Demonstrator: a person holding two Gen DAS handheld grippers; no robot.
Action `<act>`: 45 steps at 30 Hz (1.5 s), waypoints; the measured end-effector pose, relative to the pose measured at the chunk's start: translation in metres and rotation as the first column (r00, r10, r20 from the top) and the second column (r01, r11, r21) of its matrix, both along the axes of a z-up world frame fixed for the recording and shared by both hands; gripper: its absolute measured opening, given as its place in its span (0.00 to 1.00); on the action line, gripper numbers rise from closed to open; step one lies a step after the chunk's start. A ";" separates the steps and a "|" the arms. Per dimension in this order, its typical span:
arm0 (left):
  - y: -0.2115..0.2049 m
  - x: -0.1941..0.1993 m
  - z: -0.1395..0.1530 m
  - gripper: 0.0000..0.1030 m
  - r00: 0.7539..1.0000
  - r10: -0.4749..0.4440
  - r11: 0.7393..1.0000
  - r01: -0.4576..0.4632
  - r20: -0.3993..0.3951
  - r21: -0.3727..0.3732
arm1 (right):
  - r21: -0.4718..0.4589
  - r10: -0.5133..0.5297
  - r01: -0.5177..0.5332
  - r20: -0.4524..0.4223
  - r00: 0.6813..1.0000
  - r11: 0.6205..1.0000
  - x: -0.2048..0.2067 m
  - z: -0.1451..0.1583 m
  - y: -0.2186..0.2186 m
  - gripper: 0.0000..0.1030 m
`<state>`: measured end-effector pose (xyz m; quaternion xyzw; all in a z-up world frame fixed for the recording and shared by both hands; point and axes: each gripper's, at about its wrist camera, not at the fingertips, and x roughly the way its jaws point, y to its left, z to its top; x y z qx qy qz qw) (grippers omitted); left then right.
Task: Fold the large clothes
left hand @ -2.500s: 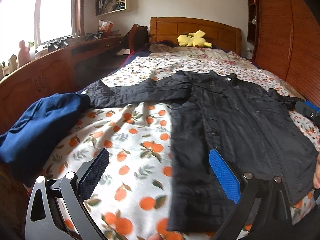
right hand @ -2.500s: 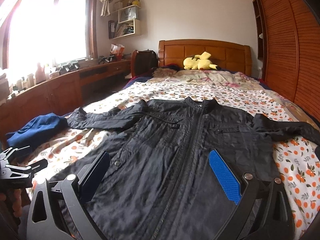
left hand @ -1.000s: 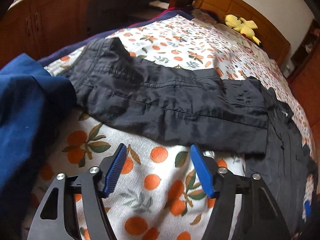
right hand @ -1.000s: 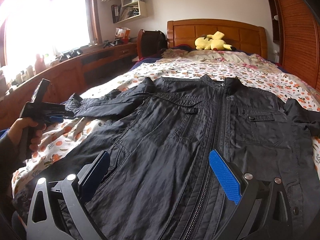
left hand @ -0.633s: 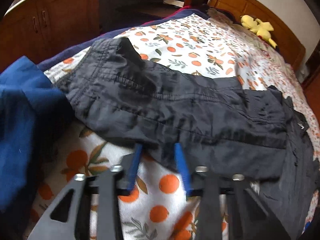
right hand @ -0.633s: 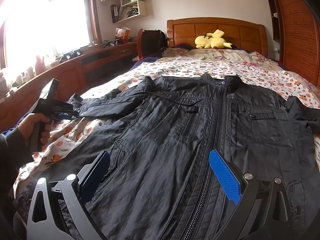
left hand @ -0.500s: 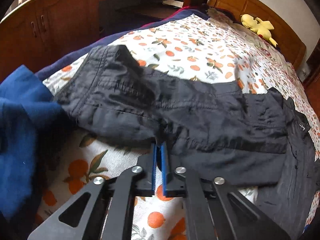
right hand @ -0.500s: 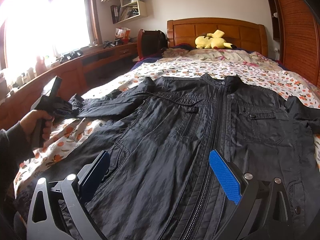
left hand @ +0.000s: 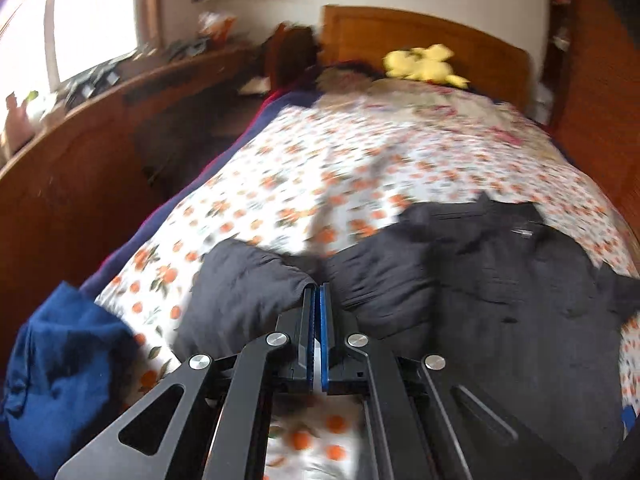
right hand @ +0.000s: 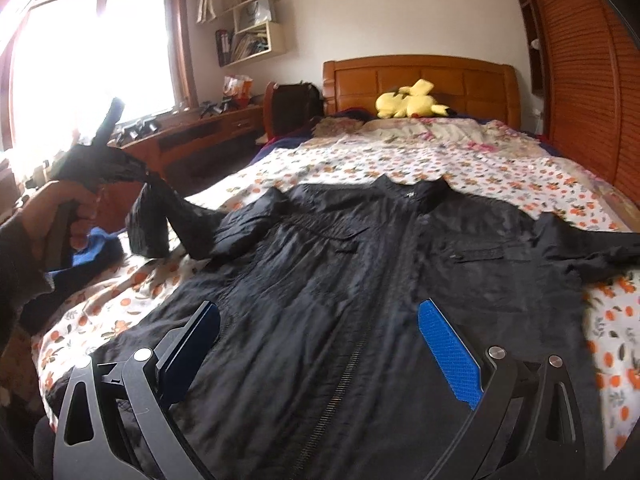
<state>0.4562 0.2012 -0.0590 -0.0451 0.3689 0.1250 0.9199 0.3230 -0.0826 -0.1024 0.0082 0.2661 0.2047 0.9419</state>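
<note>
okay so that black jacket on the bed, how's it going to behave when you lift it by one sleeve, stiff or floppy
Probably floppy: the sleeve pinched in the left gripper sags on both sides of the grip, its cuff dangling. The black jacket looks thin and creased, so likely light. Its fabric has a slight sheen, so it may slip in a loose pinch.

Both the left gripper (left hand: 318, 292) and the right gripper (right hand: 318, 344) are matte black linkages of flat bars with triangular cutouts and round silver pivot screws, tipped with ribbed blue pads (right hand: 450, 354), while the person's left hand (right hand: 52, 216) emerges from a dark sleeve (right hand: 18, 276).
</note>
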 end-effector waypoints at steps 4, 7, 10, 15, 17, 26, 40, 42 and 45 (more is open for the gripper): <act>-0.051 -0.002 0.017 0.01 0.996 -0.083 0.996 0.082 0.024 0.024 | 0.005 -0.031 0.031 0.005 1.000 1.000 -0.003 0.003 -0.022 0.93; -0.085 -0.007 0.023 0.01 0.990 -0.137 0.990 0.136 0.029 0.032 | 0.009 -0.049 0.049 0.004 0.999 0.999 -0.004 0.004 -0.035 0.93; -0.113 -0.017 0.021 0.01 0.982 -0.184 0.982 0.183 0.033 0.040 | 0.020 -0.065 0.065 0.006 0.998 0.998 -0.005 0.006 -0.048 0.93; -0.136 -0.034 0.005 0.02 0.975 -0.219 0.975 0.218 0.022 0.040 | 0.019 -0.076 0.076 0.012 0.997 0.997 -0.007 0.007 -0.056 0.93; -0.140 -0.042 -0.005 0.05 0.974 -0.227 0.974 0.226 0.016 0.029 | 0.017 -0.075 0.075 0.011 0.997 0.997 -0.008 0.006 -0.055 0.93; -0.137 -0.099 -0.020 0.87 0.966 -0.246 0.969 0.243 0.083 0.043 | -0.013 -0.054 0.054 0.010 0.998 0.998 -0.007 0.002 -0.040 0.93; -0.055 -0.215 -0.012 0.98 0.967 -0.117 0.993 0.116 0.224 0.019 | -0.037 0.134 -0.134 0.016 0.991 0.990 -0.025 0.014 0.042 0.93; -0.042 -0.230 -0.011 0.98 0.965 -0.091 0.996 0.087 0.247 0.027 | -0.043 0.182 -0.181 0.019 0.983 0.983 -0.030 0.017 0.063 0.93; -0.027 -0.248 -0.010 0.98 0.961 -0.060 0.998 0.051 0.270 0.041 | -0.069 0.252 -0.251 0.011 0.968 0.966 -0.036 0.017 0.102 0.93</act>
